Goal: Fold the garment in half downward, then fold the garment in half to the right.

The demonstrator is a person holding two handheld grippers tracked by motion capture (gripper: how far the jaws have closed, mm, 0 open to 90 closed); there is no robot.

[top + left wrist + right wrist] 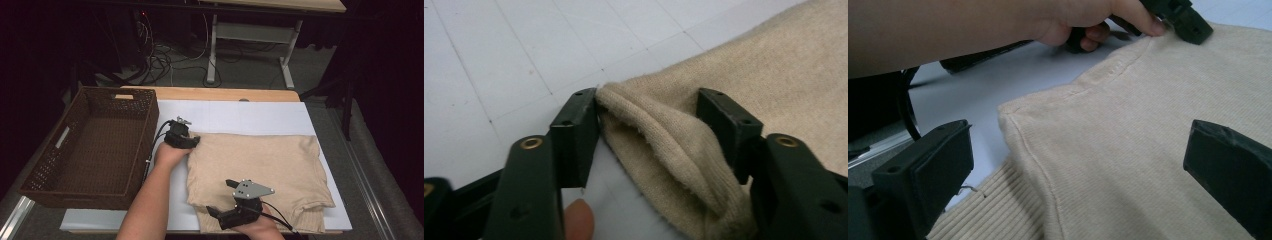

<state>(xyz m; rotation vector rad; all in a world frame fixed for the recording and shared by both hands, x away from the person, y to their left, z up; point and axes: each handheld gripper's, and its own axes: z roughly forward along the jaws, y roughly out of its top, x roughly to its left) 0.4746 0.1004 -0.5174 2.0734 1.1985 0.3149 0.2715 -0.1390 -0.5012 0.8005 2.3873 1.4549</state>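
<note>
So there's this folded beige knit sweater [257,177] lying flat on the white sheet [240,112] that covers the wooden desk [210,94], a bit right of centre, ribbed hem toward the person's side. The left tool [649,127] is down at the sweater's far left corner, with a bunched fold of the knit sitting between its black jaws. One jaw touches the fabric edge, the other sits against the cloth, so it looks clamped on that corner. The right tool [1073,175] hovers over the near left corner by the ribbing, jaws wide apart, nothing gripped. Off to the left of the sheet sits a dark brown woven basket [55,150], just beside the person's left forearm [150,200].
</note>
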